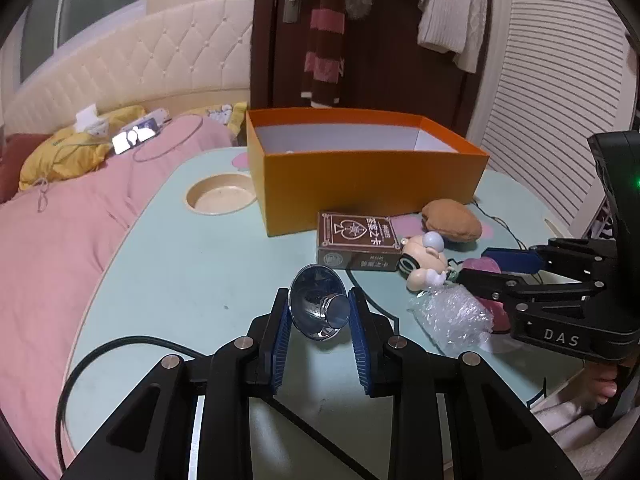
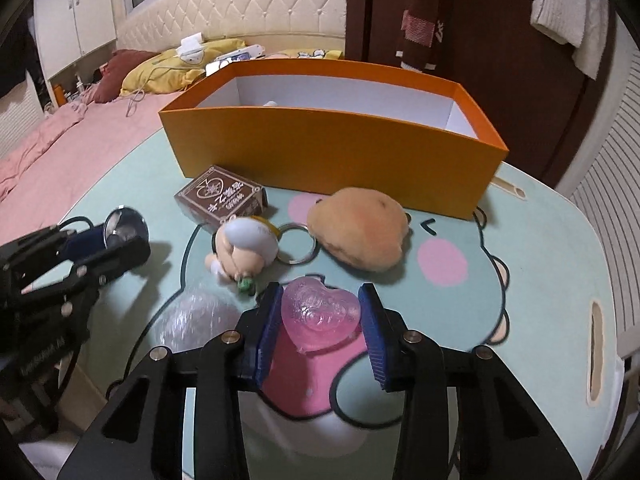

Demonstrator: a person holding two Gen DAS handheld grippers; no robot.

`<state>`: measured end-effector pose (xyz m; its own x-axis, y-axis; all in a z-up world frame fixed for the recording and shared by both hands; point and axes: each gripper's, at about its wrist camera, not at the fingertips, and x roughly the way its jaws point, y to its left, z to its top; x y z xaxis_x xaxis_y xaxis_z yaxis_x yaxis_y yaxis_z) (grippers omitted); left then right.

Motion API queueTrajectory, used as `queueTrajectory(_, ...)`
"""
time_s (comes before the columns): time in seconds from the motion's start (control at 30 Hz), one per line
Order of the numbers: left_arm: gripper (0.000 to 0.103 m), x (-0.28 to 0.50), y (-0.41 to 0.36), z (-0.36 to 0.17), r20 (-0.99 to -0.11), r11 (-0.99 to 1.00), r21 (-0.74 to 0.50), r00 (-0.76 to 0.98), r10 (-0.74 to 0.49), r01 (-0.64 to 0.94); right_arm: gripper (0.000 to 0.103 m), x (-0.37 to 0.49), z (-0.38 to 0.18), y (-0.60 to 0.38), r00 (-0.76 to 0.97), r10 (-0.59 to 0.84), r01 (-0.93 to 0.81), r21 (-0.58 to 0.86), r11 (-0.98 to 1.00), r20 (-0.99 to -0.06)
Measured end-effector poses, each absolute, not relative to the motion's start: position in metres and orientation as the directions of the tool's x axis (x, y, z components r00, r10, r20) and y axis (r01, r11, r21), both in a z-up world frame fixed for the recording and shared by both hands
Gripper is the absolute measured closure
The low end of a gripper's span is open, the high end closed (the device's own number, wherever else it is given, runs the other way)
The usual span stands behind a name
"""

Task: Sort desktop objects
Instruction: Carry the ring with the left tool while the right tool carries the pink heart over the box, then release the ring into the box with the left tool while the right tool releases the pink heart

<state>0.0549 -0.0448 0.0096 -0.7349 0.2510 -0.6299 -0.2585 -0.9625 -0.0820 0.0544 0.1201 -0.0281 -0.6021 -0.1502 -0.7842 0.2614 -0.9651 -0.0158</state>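
My left gripper (image 1: pixel 319 307) is shut on a small clear glass cup (image 1: pixel 320 306), held tilted above the mint table (image 1: pixel 180 264); it also shows in the right wrist view (image 2: pixel 124 228). My right gripper (image 2: pixel 320 312) is shut on a pink heart-shaped jelly piece (image 2: pixel 318 314), low over the table. An orange box (image 1: pixel 360 188) stands open at the back, also in the right wrist view (image 2: pixel 332 148). A brown card box (image 2: pixel 220 198), a doll keychain (image 2: pixel 244 248), a tan plush (image 2: pixel 360 234) and bubble wrap (image 2: pixel 196 316) lie in front of it.
The table has a round cup recess (image 1: pixel 220 198) at the left and a slot (image 2: pixel 596 344) at the right edge. A pink bed (image 1: pixel 52 240) lies to the left. A dark door (image 1: pixel 372 40) with hanging clothes stands behind the box.
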Motion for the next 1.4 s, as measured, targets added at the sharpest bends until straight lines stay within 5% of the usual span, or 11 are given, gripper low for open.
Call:
queueTrajectory(0.77, 0.077, 0.002, -0.042, 0.087, -0.55, -0.964, -0.062, -0.797, 0.248, -0.257, 0.063, 0.021, 0.044, 0.126, -0.697, -0.242, 0.296, 0.036, -0.954, -0.675)
queueTrajectory(1.4, 0.077, -0.098, -0.012, 0.071, -0.636, -0.968, -0.083, -0.735, 0.235, -0.238, 0.063, -0.079, 0.037, 0.128, -0.673, -0.234, 0.24, 0.092, -0.966, -0.702)
